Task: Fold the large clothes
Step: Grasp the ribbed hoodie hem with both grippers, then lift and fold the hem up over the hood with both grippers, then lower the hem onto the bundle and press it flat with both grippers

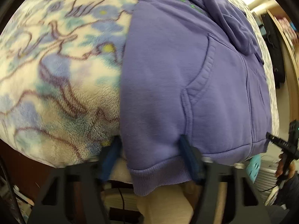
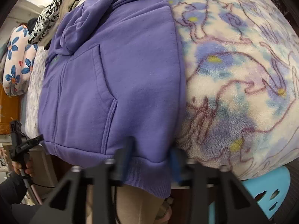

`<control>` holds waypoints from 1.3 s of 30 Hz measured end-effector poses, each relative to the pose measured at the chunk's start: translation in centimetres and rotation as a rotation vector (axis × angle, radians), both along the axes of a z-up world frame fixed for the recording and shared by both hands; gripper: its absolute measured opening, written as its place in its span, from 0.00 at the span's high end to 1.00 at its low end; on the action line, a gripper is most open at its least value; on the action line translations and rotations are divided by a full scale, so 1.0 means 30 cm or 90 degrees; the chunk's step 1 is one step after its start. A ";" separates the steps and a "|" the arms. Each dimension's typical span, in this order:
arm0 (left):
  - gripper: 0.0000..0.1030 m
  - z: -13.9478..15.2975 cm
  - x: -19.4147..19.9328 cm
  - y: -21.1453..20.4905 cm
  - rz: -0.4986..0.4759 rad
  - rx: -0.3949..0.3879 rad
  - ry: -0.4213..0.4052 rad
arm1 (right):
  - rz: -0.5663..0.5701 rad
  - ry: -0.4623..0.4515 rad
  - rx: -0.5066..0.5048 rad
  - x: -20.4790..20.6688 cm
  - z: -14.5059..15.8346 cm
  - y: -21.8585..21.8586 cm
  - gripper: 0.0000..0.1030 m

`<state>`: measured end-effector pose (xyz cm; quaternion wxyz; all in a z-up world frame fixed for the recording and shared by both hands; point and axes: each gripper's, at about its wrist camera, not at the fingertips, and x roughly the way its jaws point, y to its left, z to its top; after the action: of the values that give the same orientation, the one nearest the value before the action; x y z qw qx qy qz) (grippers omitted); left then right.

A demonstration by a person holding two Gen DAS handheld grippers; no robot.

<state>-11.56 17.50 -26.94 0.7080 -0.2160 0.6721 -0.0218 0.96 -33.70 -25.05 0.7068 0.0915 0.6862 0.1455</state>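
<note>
**Both grippers at the hoodie's hem on the bed's near edge**

Left wrist view puts my left gripper (image 1: 151,155) at the near edge of the bed, its blue fingers (image 1: 190,158) spread apart and straddling the ribbed hem at the near left corner of the purple hoodie (image 1: 177,78). One finger sits just left of the hoodie's side edge, against the fleece blanket (image 1: 56,65); the other rests on the fabric below the pocket opening. The jaws stand open, wide around the hem corner, and I cannot tell whether either finger presses the cloth.

The hoodie lies flat on the blanket, front up, hem hanging slightly over the bed's near edge, sleeves folded in over the chest toward the far side.

From the right wrist view, my right gripper (image 2: 149,160) mirrors this at the hoodie's (image 2: 112,74) near right corner: jaws open, one finger (image 2: 175,164) just outside the side edge by the blanket (image 2: 243,74), the other on the hem band.

Beyond the hoodie's far left side sit a flower-print bundle (image 2: 16,59) and a black-and-white patterned cloth (image 2: 48,18). A light blue plastic stool (image 2: 269,192) stands below the bed's near edge, on the right.
</note>
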 end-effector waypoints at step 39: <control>0.18 0.300 1.196 0.228 0.238 -0.061 -0.117 | -0.087 -0.140 0.123 1.211 0.288 0.141 0.49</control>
<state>24.33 24.35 -17.95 0.7466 -0.3676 0.5514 0.0581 37.30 -29.46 -16.41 0.7738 0.1890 0.5797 0.1717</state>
